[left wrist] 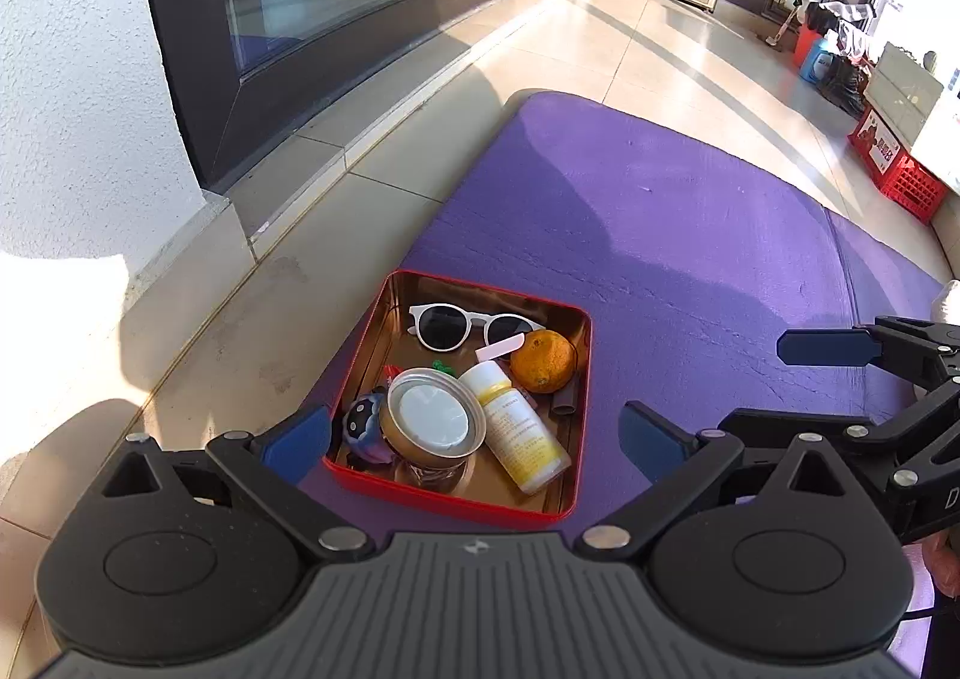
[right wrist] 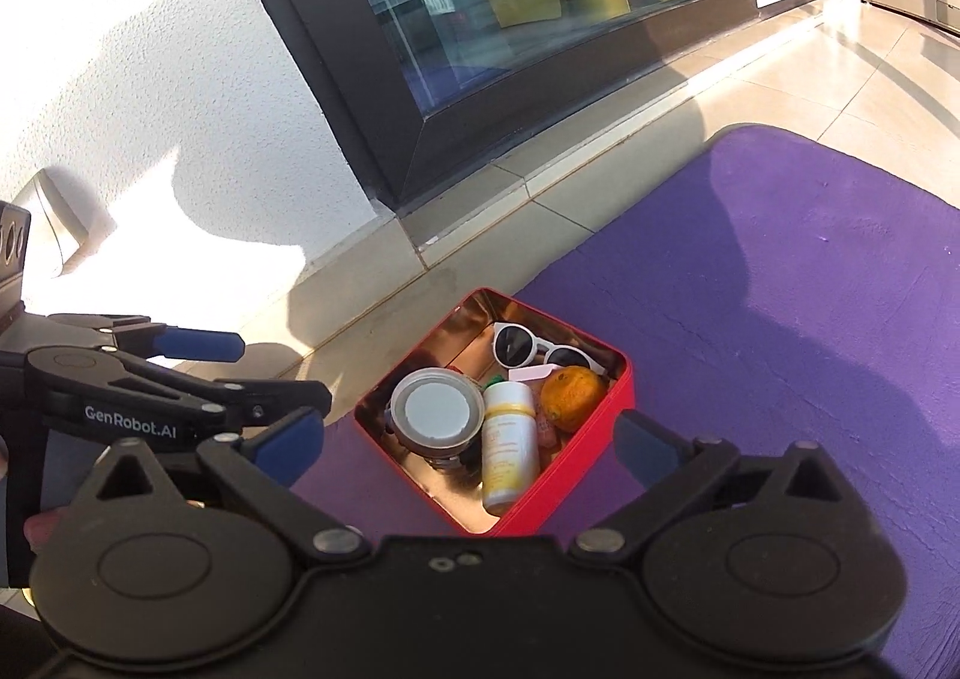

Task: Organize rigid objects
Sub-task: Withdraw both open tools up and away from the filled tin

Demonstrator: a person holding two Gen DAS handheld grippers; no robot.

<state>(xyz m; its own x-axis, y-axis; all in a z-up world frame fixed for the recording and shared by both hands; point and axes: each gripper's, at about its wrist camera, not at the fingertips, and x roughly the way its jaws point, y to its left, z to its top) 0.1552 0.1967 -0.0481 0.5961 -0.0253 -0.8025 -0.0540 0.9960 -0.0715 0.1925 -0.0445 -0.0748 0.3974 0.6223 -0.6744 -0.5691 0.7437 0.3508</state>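
Both tools stand wide with nothing between their blue pads: the left tool (left wrist: 474, 439) hangs above the near edge of the red tin (left wrist: 576, 355), and the right tool (right wrist: 468, 442) hangs over the same tin from the other side, neither touching it. Each tool also shows at the edge of the other's view, so they are close together and should part sideways rather than cross. The tin sits on the near left corner of the purple mat (left wrist: 690, 235), which lies on the tiled floor beside the window wall. Everything visible already lies inside it, so the step in hand looks like letting go and backing off; done well, that means lifting straight up and clear before swinging away, so no pad clips the rim or tips the jar. The white sunglasses (left wrist: 468, 322) lie flat along the far wall, their long axis running with that wall, lenses up. The yellow-and-white bottle (left wrist: 519, 427) lies on its side, its long axis slanting from the far middle to the near right corner, cap end away. The lidded jar (left wrist: 433, 421) appears to lean, lid toward the camera, though the glare makes that unsure. The orange (left wrist: 543, 361) rests in the far right corner.
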